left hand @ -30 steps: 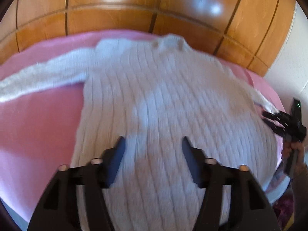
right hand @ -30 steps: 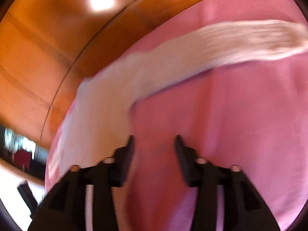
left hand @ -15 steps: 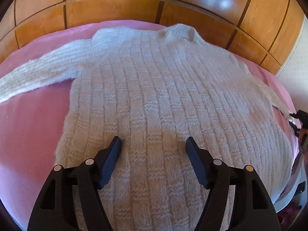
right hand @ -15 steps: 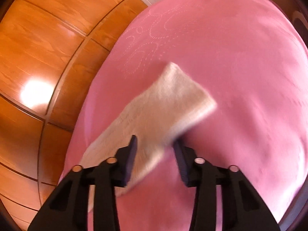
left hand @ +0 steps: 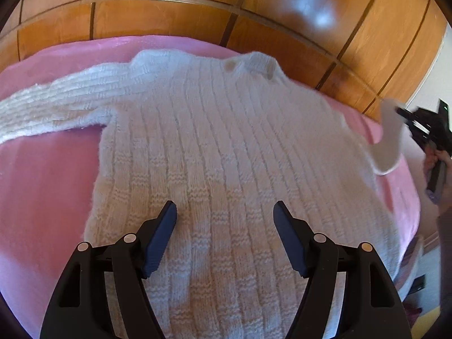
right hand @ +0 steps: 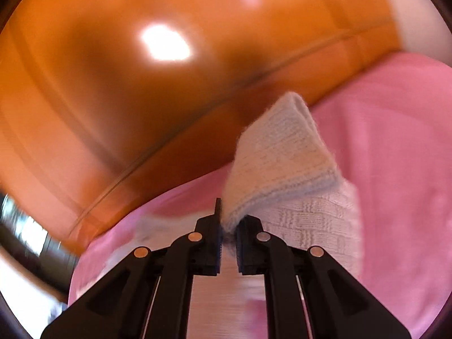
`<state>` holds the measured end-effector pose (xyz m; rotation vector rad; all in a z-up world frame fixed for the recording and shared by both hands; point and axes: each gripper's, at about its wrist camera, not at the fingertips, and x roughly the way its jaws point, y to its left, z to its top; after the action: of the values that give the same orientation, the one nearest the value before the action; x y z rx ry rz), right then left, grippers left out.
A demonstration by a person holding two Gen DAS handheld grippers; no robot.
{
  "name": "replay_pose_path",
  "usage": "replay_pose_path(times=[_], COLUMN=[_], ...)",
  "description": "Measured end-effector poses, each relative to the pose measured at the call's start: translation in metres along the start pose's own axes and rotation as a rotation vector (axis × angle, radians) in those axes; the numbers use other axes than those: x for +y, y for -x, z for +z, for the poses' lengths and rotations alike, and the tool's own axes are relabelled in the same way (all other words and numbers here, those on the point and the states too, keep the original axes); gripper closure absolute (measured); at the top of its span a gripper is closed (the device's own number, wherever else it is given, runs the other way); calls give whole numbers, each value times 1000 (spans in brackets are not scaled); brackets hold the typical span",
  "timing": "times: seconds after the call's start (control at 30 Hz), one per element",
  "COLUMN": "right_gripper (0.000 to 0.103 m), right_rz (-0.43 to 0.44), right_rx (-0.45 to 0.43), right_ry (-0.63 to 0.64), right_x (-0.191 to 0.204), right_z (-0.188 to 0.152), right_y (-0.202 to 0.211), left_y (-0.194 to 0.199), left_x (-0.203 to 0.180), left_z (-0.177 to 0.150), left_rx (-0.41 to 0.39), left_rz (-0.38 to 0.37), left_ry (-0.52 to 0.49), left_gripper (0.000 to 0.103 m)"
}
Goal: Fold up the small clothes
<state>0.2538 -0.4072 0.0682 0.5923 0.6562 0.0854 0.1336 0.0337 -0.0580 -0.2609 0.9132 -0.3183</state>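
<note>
Left wrist view: above the sweater, looking toward the panelling. Right wrist view: close on the sleeve, blurred. Both share sleeve and pink cover.

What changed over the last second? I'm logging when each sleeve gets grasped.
The right gripper closed on the sweater's right sleeve and lifted its cuff off the pink bedcover. The left gripper stayed open over the sweater body; the other sleeve still lies flat.

Left gripper: matte black plastic linkage arms, silver round pivot pins, dark blue ribbed pads on tapered fingers. Right gripper: same black arms, silver pins, blue-edged pads; bare skin of hand behind its black body.
</note>
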Motion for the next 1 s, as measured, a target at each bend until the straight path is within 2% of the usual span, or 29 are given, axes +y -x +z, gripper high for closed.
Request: replay_pose_path(times=[0.07, 0.17, 0.23, 0.27, 0.3, 0.33, 0.4, 0.47, 0.67, 0.8, 0.87, 0.93, 1.0], right_gripper=[96, 96, 88, 65, 53, 45, 45, 40, 23, 19, 17, 15, 15], right_rz=[81, 129, 155, 170, 185, 192, 201, 193, 68, 7, 3, -4, -3], right_rx=[61, 160, 222, 246, 254, 248, 245, 235, 229, 243, 235, 212, 197], right_ry=[71, 208, 267, 297, 308, 312, 280, 241, 151, 117, 87, 50, 23], right_x=[49, 114, 140, 153, 160, 165, 163, 149, 77, 45, 33, 21, 15], right_z=[-16, -54, -74, -86, -94, -101, -100, -103, -121, -137, -139, -135, -128], right_y=[-29, -71, -96, -102, -102, -101, -104, -96, -54, -38, -30, -22, -20], left_y=[3, 7, 8, 8, 8, 8, 6, 1, -26, -58, -78, -102, -111], left_x=[4, 10, 13, 13, 15, 16, 21, 23, 20, 16, 12, 4, -5], left_z=[2, 7, 10, 12, 14, 15, 18, 23, 47, 69, 78, 88, 98], left_rx=[-8, -29, -27, -24, -19, -14, -5, -1, 25, 51, 81, 125, 125], left_rz=[-22, -39, -62, -72, -85, -96, -125, -144, -193, -192, -192, -198, -171], left_ry=[27, 60, 79, 85, 92, 100, 131, 146, 193, 232, 247, 239, 205], left_gripper=[34, 33, 32, 32, 32, 32, 32, 32, 32, 33, 50, 84, 98])
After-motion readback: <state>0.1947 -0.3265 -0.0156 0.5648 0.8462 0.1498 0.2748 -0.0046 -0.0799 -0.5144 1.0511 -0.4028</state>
